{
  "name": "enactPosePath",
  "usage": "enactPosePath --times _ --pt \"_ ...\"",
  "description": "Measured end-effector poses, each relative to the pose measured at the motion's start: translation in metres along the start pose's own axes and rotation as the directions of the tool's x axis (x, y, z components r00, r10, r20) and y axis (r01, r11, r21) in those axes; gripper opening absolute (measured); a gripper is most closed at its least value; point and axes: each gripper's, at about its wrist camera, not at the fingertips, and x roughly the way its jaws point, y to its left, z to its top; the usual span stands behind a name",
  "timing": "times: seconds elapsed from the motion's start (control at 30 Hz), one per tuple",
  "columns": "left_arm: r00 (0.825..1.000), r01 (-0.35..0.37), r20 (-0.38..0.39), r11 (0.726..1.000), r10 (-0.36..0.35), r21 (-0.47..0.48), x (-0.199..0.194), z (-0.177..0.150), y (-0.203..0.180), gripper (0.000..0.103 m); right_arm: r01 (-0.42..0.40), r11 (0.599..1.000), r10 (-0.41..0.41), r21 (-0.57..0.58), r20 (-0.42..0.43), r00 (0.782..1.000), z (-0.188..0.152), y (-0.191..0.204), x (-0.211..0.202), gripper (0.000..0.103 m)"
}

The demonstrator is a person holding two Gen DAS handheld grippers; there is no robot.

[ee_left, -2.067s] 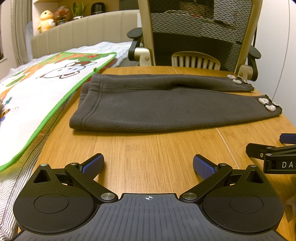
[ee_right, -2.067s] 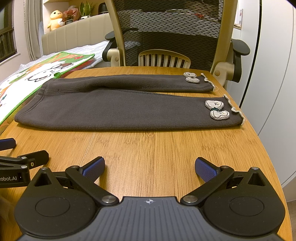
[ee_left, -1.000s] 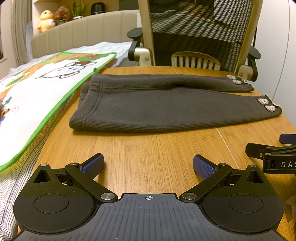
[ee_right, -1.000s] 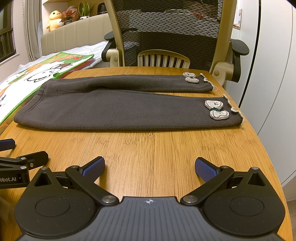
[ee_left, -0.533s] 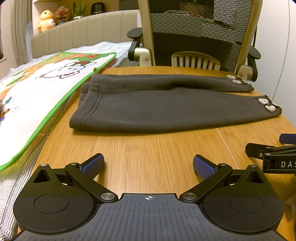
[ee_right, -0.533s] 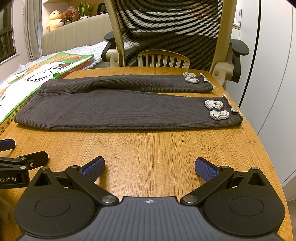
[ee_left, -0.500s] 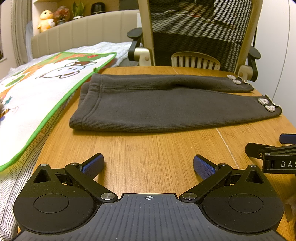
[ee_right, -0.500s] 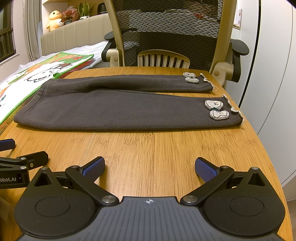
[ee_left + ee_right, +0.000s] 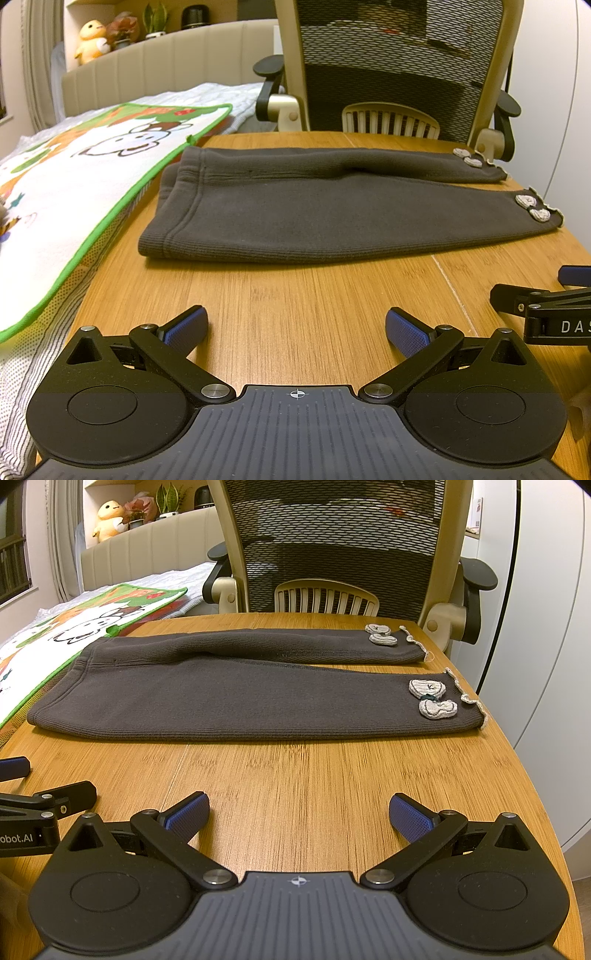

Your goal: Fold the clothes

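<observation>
Left gripper: seen from its own wrist camera, low over the near part of the table; its two blue-padded fingers stand spread wide with nothing between them and only bare wood ahead.
Right gripper: in the same posture beside the left one; blue-padded fingers wide apart, holding nothing. Each gripper shows at the edge of the other's view, the two lying side by side.
Table: wooden top with a curved right edge; a seam in the boards runs from the near side toward the garment.
Trousers: dark grey knit pair, lying flat across the far half of the table, well apart from both grippers. Waistband toward the left, the two legs stretched rightward and slightly parted.
Patches: pale stitched motifs, two near each leg's cuff, with light trim along the cuff edges; the cuffs lie close to the table's right edge.
Printed blanket: white with cartoon figures and green border, on a bed touching the table's left side, just beside the waistband.
Office chair: mesh back and dark armrests, pushed up to the table's far edge behind the trousers.
Shelf: in the far background, carrying a yellow soft toy and potted plants.
</observation>
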Motion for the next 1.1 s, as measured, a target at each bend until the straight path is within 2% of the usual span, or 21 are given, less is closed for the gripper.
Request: enactPosePath --times 0.57,0.8,1.03,1.1 --pt "1.000 0.008 -0.001 1.000 -0.008 0.010 -0.001 -0.001 0.000 0.103 -0.007 1.000 0.007 -0.005 -0.006 1.000 0.001 -0.001 0.000 0.103" --pt "1.000 0.009 -0.006 1.000 -0.009 0.014 0.001 0.001 0.000 0.103 -0.100 0.994 0.100 -0.052 -0.001 0.995 -0.001 0.002 -0.003 0.103" --pt "0.999 0.025 -0.027 0.999 -0.025 0.022 0.004 0.006 0.003 0.103 -0.207 0.977 0.205 0.057 0.046 0.978 0.009 -0.018 -0.003 0.103" --pt "0.999 0.030 -0.044 1.000 -0.030 0.001 0.006 0.012 0.007 0.103 -0.221 0.974 0.216 0.051 0.078 0.973 0.017 -0.022 -0.004 0.103"
